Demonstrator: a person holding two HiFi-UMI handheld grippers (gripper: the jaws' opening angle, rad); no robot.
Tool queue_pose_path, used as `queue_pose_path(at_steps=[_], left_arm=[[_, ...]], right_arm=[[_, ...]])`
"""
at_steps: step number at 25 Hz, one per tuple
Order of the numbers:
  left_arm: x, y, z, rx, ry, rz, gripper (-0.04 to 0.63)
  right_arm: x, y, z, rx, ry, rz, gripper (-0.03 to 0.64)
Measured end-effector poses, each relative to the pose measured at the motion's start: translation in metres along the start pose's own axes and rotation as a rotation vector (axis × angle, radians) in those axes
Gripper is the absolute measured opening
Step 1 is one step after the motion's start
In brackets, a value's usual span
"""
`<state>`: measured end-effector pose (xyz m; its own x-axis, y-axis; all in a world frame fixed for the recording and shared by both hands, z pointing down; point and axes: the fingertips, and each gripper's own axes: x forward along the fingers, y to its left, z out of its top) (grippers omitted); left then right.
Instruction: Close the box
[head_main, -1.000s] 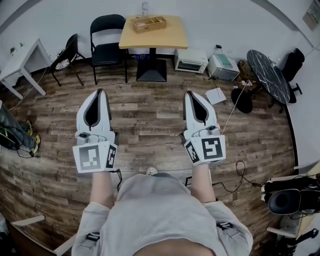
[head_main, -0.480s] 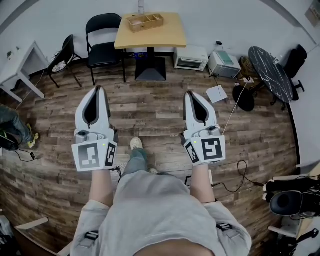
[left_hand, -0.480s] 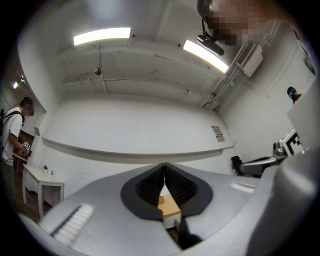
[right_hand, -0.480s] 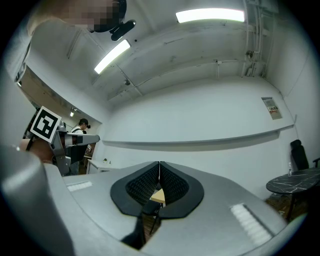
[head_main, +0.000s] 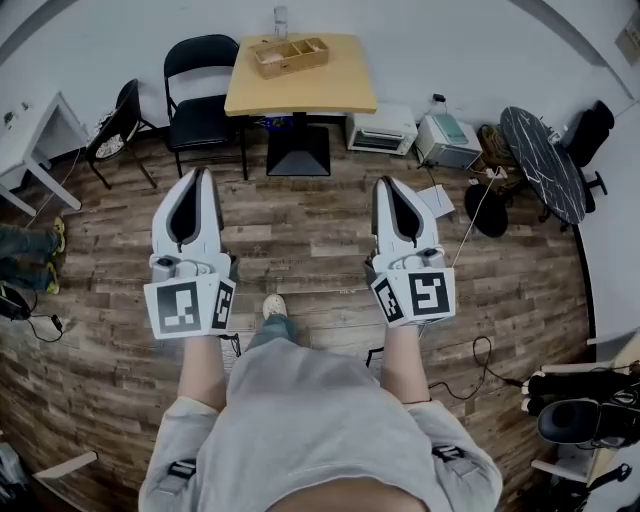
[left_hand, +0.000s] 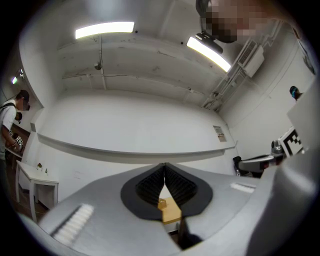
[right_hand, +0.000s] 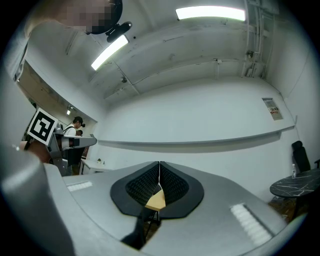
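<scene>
An open wooden box (head_main: 290, 52) with compartments stands on a small tan table (head_main: 340, 85) at the far wall, well ahead of both grippers. My left gripper (head_main: 198, 174) is held out in front of the body, its jaws shut with nothing between them. My right gripper (head_main: 385, 184) is level with it and also shut and empty. In the left gripper view the pads (left_hand: 150, 184) meet at their tips and the table (left_hand: 171, 212) with the box (left_hand: 161, 203) shows in the gap below. The right gripper view shows only the table top (right_hand: 156, 201) below its closed pads (right_hand: 172, 182).
Two black folding chairs (head_main: 200, 85) stand left of the table. A toaster oven (head_main: 380, 130) and a grey appliance (head_main: 446, 138) sit on the wood floor to its right. A white table (head_main: 25, 140) is at left, a round black table (head_main: 545, 155) at right. Cables (head_main: 470, 360) cross the floor.
The person has stepped forward: the table and box sit slightly lower and nearer in the head view, and a foot shows below. Both grippers stay shut, side by side.
</scene>
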<state>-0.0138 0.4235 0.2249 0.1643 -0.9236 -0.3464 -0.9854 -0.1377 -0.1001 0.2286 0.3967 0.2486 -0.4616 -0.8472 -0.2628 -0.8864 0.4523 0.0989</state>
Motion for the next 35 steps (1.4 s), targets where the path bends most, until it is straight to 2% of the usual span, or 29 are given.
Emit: queue_pose_path(at_steps=[16, 25, 35], left_arm=[[0.121, 0.077, -0.052, 0.005, 0.012, -0.049, 0.060], [0.163, 0.112, -0.075, -0.012, 0.008, -0.057, 0.060], [0.185, 0.136, -0.104, -0.053, 0.032, -0.053, 0.060]], right_arm=[[0.152, 0.002, -0.038, -0.008, 0.029, 0.007, 0.006], [0.203, 0.004, -0.056, -0.008, 0.029, -0.014, 0.006], [0.231, 0.006, -0.078, -0.005, 0.068, -0.025, 0.006]])
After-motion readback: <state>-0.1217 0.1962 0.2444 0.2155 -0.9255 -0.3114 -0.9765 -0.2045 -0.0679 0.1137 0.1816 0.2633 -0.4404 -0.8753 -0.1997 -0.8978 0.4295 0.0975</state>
